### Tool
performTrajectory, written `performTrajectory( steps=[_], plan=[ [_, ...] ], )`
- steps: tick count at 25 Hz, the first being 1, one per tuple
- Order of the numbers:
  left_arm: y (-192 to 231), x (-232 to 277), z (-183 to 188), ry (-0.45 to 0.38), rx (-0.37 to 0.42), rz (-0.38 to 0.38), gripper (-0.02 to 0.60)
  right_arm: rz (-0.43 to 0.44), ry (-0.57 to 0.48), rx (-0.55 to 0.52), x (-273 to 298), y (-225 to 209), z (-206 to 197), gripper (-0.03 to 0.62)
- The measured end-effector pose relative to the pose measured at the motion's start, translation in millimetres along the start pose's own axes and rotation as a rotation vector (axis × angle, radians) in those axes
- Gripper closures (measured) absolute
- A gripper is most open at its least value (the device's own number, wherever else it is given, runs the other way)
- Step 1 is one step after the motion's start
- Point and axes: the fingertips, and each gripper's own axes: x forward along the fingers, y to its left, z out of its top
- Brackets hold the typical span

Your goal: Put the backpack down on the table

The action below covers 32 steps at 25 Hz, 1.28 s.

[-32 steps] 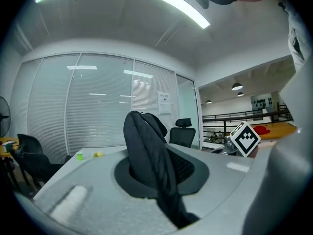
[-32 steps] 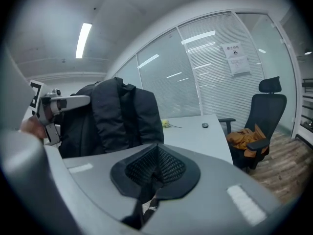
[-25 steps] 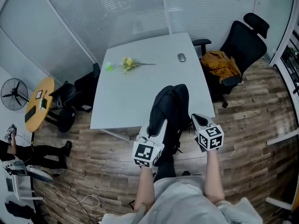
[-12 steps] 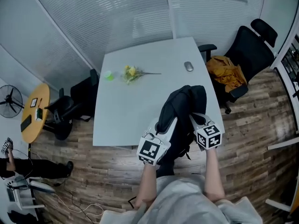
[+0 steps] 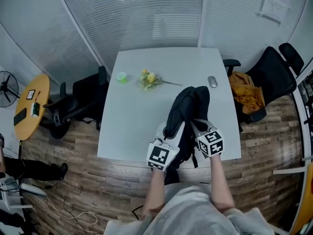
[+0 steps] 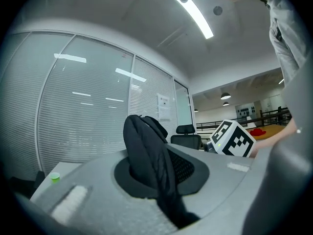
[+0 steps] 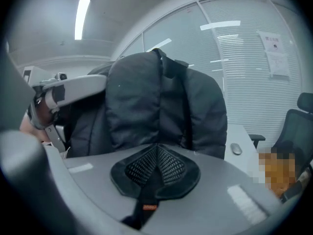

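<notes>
White table [image 5: 132,111] w/ backpack [image 5: 188,104] at near edge, L gripper [image 5: 171,129] & R gripper [image 5: 195,125] tight on its straps.

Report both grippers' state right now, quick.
Left gripper: closed on a strap of the black fabric backpack.
Right gripper: closed on the backpack's mesh-padded strap.

Yellow flowers [image 5: 149,79] lie with a small green cup [image 5: 121,76] to their left and a grey mouse [image 5: 212,82] to their right. Far right, a black office chair [image 5: 274,77] holds orange cloth [image 5: 247,93] (crumpled). At left stands a round yellow side table [image 5: 30,112].
</notes>
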Motion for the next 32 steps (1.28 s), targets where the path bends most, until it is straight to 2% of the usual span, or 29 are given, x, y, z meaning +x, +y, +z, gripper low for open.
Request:
performTrajectory(
  steps=[13, 17, 32],
  plan=[
    [138, -3, -72, 0.094, -0.1, 0.119, 0.54, 0.07, 0.077, 0.056, 143, 25, -11, 0.595],
    [166, -5, -94, 0.114, -0.151, 0.139, 0.54, 0.083, 0.103, 0.06, 171, 30, -19, 0.595],
    [237, -23, -175, 0.231, -0.235, 0.262, 0.538, 0.197, 0.255, 0.014, 254, 54, -64, 0.595]
  ],
)
